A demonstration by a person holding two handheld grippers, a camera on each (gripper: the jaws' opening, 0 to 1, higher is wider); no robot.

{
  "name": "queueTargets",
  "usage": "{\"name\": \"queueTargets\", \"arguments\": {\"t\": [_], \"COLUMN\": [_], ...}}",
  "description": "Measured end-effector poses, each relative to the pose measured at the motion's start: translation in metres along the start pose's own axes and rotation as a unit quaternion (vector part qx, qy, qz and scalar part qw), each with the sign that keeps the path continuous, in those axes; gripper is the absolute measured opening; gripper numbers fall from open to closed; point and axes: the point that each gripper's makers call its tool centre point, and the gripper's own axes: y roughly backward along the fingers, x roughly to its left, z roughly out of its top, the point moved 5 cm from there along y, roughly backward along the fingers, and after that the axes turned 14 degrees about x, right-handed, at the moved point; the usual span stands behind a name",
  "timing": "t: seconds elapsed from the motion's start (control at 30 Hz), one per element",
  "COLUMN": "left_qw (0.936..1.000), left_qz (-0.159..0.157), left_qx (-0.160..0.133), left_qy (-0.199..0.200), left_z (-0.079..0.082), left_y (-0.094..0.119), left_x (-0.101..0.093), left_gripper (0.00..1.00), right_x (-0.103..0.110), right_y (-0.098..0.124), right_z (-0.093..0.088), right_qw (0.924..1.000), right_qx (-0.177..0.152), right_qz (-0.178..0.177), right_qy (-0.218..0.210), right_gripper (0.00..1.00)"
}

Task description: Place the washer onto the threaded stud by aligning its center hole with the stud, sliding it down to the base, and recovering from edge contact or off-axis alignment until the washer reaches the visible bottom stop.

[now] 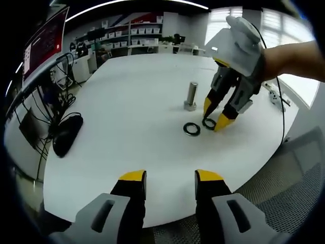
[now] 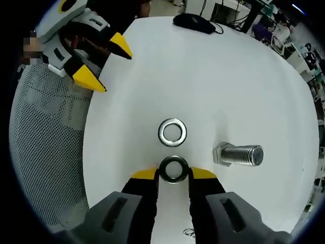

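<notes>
A threaded stud [image 1: 191,95] stands upright on its hex base near the middle of the white table [image 1: 127,101]; in the right gripper view the stud [image 2: 238,154] points right. Two metal washers lie flat in front of it. My right gripper [image 2: 174,175] is shut on the nearer washer [image 2: 174,170], its yellow tips touching both sides of the rim while the washer rests on the table. The left gripper view shows that gripper [image 1: 214,117] around the same washer [image 1: 208,122]. The second washer [image 1: 191,128] [image 2: 172,131] lies free beside it. My left gripper [image 1: 170,178] hangs open at the table's near edge, also as [image 2: 101,63].
A black mouse [image 1: 66,134] and cables lie at the table's left side, by a monitor [image 1: 45,40]. A grey mesh chair [image 2: 45,152] sits just off the table edge below the left gripper. Shelves line the far wall.
</notes>
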Motion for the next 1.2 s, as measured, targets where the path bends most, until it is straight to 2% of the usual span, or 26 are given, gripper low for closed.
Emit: {"name": "queueTargets", "arguments": {"t": [0.03, 0.1, 0.2, 0.27, 0.37, 0.43, 0.67, 1.0, 1.2], "left_qw": [1.0000, 1.0000, 1.0000, 1.0000, 1.0000, 1.0000, 1.0000, 1.0000, 1.0000], "left_qz": [-0.001, -0.001, -0.002, -0.002, -0.002, -0.002, -0.002, -0.003, -0.002], "left_qx": [0.001, 0.002, 0.003, 0.004, 0.005, 0.005, 0.007, 0.006, 0.005], "left_qy": [0.001, 0.000, -0.002, -0.002, -0.002, -0.002, -0.004, -0.002, 0.000], "left_z": [0.000, -0.001, -0.001, -0.001, -0.001, -0.001, -0.001, -0.001, -0.001], "left_y": [0.000, 0.000, 0.000, -0.001, -0.001, -0.001, -0.001, -0.001, -0.001], "left_x": [0.000, 0.000, -0.001, -0.001, -0.001, -0.001, -0.001, -0.001, 0.000], "left_gripper": [0.36, 0.36, 0.36, 0.36, 0.36, 0.36, 0.36, 0.36, 0.36], "right_x": [0.000, -0.001, 0.001, -0.002, -0.004, -0.007, -0.017, -0.035, -0.049], "right_y": [0.001, 0.001, 0.006, 0.011, 0.019, 0.026, 0.049, 0.072, 0.075], "right_z": [-0.001, -0.003, -0.002, -0.001, 0.001, 0.005, 0.011, 0.014, 0.017], "right_qw": [0.9999, 0.9999, 0.9997, 0.9993, 0.9991, 0.9980, 0.9956, 0.9952, 0.9952], "right_qx": [-0.003, -0.003, -0.016, -0.025, -0.030, -0.049, -0.076, -0.069, -0.057], "right_qz": [-0.003, -0.015, -0.008, -0.016, -0.020, -0.019, -0.029, -0.064, -0.076], "right_qy": [-0.010, -0.001, -0.016, -0.023, -0.021, -0.035, -0.047, -0.028, -0.021], "right_gripper": [0.25, 0.25, 0.24, 0.24, 0.24, 0.24, 0.24, 0.24, 0.24]}}
